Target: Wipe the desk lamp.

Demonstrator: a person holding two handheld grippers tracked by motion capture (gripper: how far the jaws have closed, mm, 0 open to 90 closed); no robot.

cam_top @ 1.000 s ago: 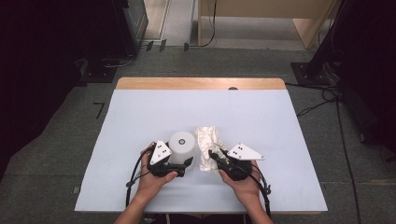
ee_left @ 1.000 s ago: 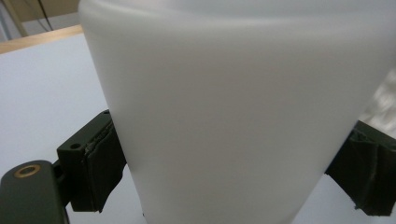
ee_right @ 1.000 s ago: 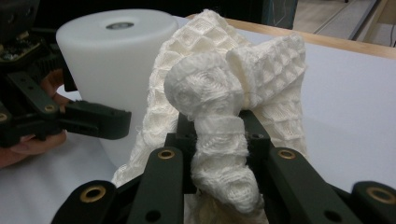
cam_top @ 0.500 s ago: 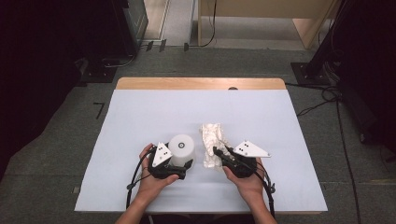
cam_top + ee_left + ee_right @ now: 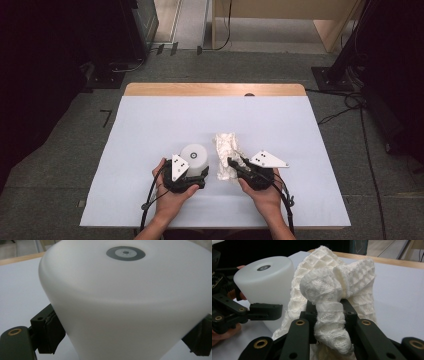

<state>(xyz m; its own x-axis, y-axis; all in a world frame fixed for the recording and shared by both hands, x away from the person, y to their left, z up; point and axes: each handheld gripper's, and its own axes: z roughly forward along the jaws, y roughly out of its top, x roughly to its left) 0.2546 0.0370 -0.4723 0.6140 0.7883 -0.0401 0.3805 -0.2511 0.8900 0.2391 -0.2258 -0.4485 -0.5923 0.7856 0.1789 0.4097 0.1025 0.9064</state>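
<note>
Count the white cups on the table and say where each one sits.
1. The white cup stands upside down on the table, near its front edge, between the jaws of the left gripper, just left of the crumpled cloth.

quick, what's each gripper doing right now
Left gripper: jaws have just closed on the white cylinder, one pad against each side.
Right gripper: closed, holding the white waffle cloth.

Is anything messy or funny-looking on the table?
Only the white waffle cloth: it is scrunched and twisted into a lump instead of lying flat, with the right gripper pinching a bunch of it. The white cup stands upside down between the left gripper's jaws. Nothing looks spilled or broken.
</note>
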